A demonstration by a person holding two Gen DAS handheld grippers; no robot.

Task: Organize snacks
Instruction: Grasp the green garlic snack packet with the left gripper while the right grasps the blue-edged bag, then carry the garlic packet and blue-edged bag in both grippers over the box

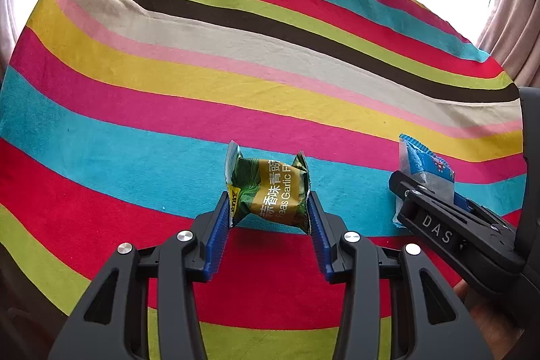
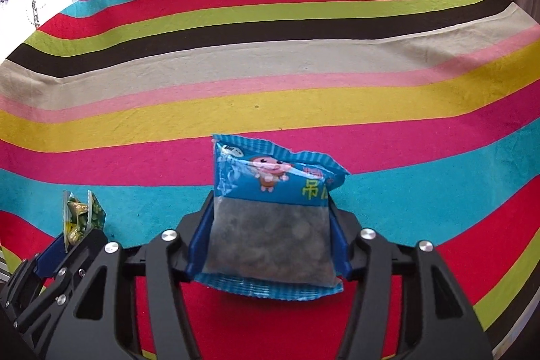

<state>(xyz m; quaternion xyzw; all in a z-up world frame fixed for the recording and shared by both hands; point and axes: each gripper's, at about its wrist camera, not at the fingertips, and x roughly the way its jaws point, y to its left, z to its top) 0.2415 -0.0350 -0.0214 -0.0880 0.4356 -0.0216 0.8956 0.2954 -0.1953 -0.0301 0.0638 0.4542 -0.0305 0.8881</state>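
Note:
A green garlic-pea snack packet (image 1: 270, 188) hangs just above the striped cloth, and my left gripper (image 1: 268, 203) is shut on it, blue pads pressing its two sides. To the right, my right gripper (image 1: 405, 191) holds a blue snack packet (image 1: 425, 164). In the right wrist view the blue packet (image 2: 270, 225), with a cartoon figure and a clear window, fills the space between the blue pads of my right gripper (image 2: 270, 208), which is shut on it. The left gripper (image 2: 77, 235) with the green packet (image 2: 79, 211) shows at lower left.
A bright striped tablecloth (image 1: 236, 56) covers the whole surface. A beige curtain (image 1: 513, 22) hangs at the far right beside a bright window. A hand (image 1: 472, 302) shows under the right gripper's body.

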